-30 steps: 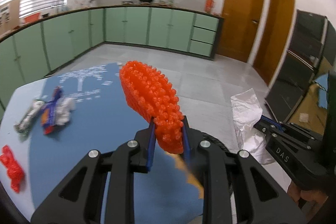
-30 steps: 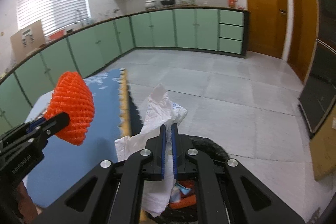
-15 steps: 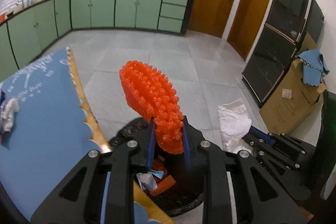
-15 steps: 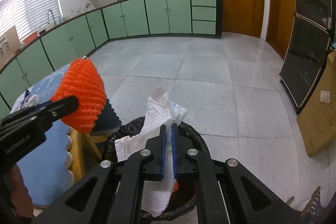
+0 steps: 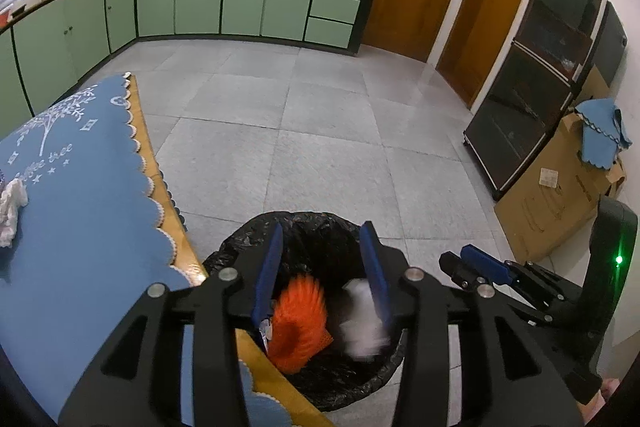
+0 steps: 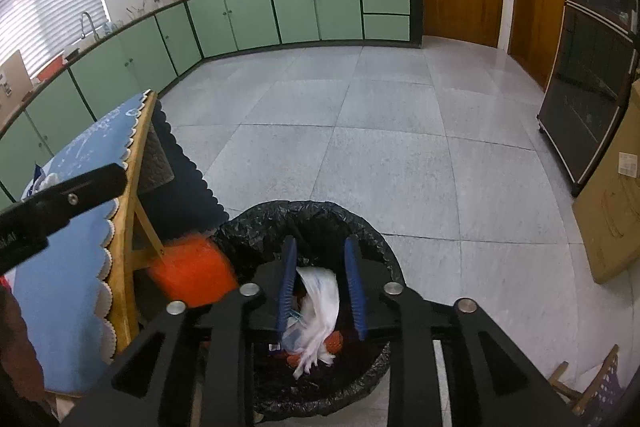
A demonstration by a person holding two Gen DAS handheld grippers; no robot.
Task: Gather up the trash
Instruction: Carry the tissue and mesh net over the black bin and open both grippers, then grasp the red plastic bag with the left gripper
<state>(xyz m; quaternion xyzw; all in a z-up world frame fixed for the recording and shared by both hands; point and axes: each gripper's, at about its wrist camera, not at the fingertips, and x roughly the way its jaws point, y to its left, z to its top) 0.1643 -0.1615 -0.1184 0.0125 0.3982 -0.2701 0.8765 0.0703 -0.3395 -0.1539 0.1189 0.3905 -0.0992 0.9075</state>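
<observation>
In the left wrist view the left hand-held gripper [image 5: 322, 267] points steeply down over the round bin lined with a crinkled black plastic bag [image 5: 256, 239], which stands on the floor just beside the edge of the table under its blue scalloped cloth [image 5: 80, 219]; that spot lets scraps go from the table straight into the bin. Its jaws are opening, and nothing is pinched between the blue pads: the orange foam-net fruit sleeve [image 5: 298, 323], blurred as if dropping, lies below them inside the bin, beside a blurred white crumpled plastic bag [image 5: 362, 327]. This view alone shows a white crumpled scrap [image 5: 10, 207] on the cloth at the far left, so more collecting seems to remain, and it shows the right hand-held gripper [image 5: 476, 263] from the side. In the right wrist view the right hand-held gripper [image 6: 320, 287] hangs over the same bin [image 6: 256, 227] with its jaws opening; the white plastic bag [image 6: 316, 307] sags between the pads without being pressed, its lower end down among the other rubbish. Only here does the orange sleeve [image 6: 192, 275] appear at the bin's near-table rim rather than deep inside, and only here is the table's wooden frame [image 6: 136, 211] under the cloth visible.
</observation>
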